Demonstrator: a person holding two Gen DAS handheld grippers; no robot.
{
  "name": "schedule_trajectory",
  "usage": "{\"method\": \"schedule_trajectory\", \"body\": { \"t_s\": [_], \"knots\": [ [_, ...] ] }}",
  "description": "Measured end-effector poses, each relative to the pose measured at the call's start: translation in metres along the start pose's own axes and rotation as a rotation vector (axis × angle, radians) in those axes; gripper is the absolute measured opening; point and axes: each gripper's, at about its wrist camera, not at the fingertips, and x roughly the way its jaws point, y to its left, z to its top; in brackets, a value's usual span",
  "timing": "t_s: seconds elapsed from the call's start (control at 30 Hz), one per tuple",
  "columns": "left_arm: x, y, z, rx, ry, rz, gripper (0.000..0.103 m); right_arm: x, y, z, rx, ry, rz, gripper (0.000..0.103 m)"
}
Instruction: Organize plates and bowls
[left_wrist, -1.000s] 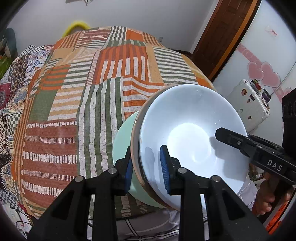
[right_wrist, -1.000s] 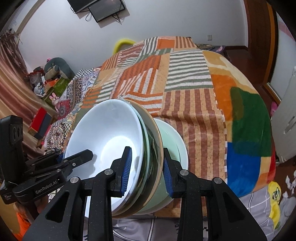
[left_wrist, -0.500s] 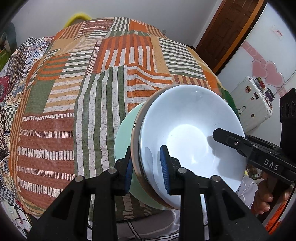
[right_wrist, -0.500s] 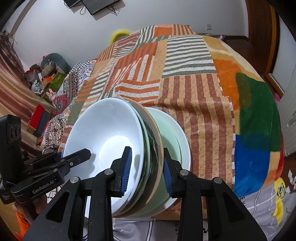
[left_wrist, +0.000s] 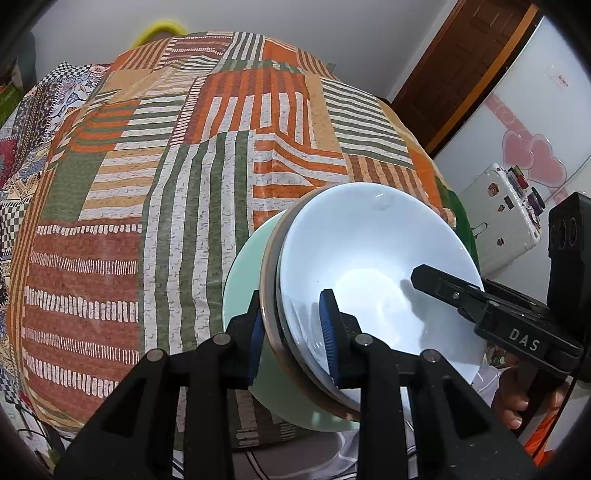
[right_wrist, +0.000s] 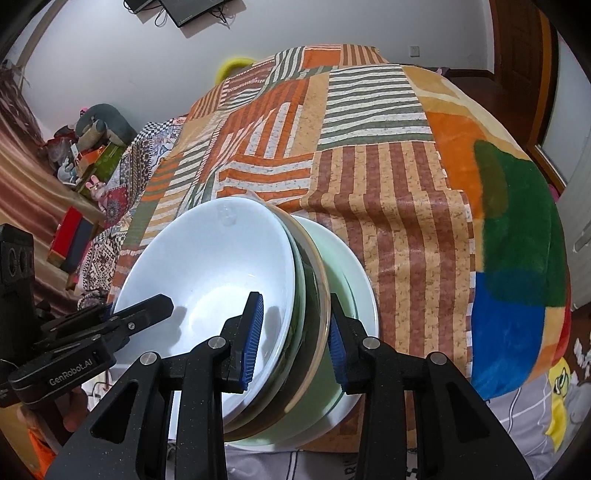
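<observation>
A white bowl (left_wrist: 369, 266) is nested in a brown-rimmed bowl (left_wrist: 271, 295), and the pair stands tilted against a pale green bowl (left_wrist: 240, 288) at the near edge of the bed. My left gripper (left_wrist: 291, 336) is shut on the rims of the white and brown-rimmed bowls. From the other side my right gripper (right_wrist: 295, 339) straddles the same rims of the white bowl (right_wrist: 207, 266) and the brown-rimmed bowl (right_wrist: 321, 291). Its jaws are opening, and the pads look just off the rims. The green bowl (right_wrist: 351, 280) lies outside its right finger.
A striped patchwork blanket (left_wrist: 155, 184) covers the bed (right_wrist: 369, 129) beyond the bowls. A white suitcase (left_wrist: 495, 221) and a wooden door (left_wrist: 461, 62) are on the right. Toys and boxes (right_wrist: 85, 158) crowd the floor to the left of the bed.
The right gripper's jaws have spread slightly around the bowl rims. The left gripper keeps its hold, and the bowls have hardly moved.
</observation>
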Motion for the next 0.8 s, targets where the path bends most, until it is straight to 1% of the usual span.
{"method": "schedule_trajectory", "body": {
  "t_s": [0.03, 0.17, 0.23, 0.4, 0.53, 0.6, 0.7, 0.73, 0.8],
  "knots": [
    [0.0, 0.001, 0.0, -0.003, -0.002, -0.002, 0.028, 0.0, 0.0, 0.0, 0.001, -0.001, 0.004, 0.037],
    [-0.004, 0.002, -0.002, -0.007, -0.023, -0.004, 0.028, 0.0, 0.002, -0.001, -0.017, -0.004, -0.006, 0.037],
    [-0.011, 0.0, -0.003, 0.007, -0.046, 0.017, 0.028, -0.003, 0.002, -0.002, -0.024, -0.005, -0.023, 0.037],
    [-0.034, 0.0, -0.001, 0.021, -0.09, 0.035, 0.028, -0.023, 0.002, 0.0, -0.052, -0.054, -0.056, 0.04],
    [-0.067, -0.01, -0.002, 0.06, -0.188, 0.047, 0.028, -0.043, 0.008, 0.001, -0.073, -0.106, -0.055, 0.04],
    [-0.088, -0.018, -0.003, 0.082, -0.253, 0.057, 0.031, -0.058, 0.013, 0.002, -0.095, -0.146, -0.052, 0.04],
    [-0.114, -0.027, -0.004, 0.095, -0.326, 0.044, 0.033, -0.081, 0.024, 0.003, -0.132, -0.213, -0.047, 0.041],
    [-0.125, -0.03, -0.005, 0.098, -0.357, 0.037, 0.033, -0.088, 0.028, 0.004, -0.144, -0.235, -0.045, 0.042],
    [-0.144, -0.035, -0.007, 0.104, -0.409, 0.024, 0.036, -0.106, 0.036, 0.003, -0.169, -0.296, -0.039, 0.048]
  ]
}}
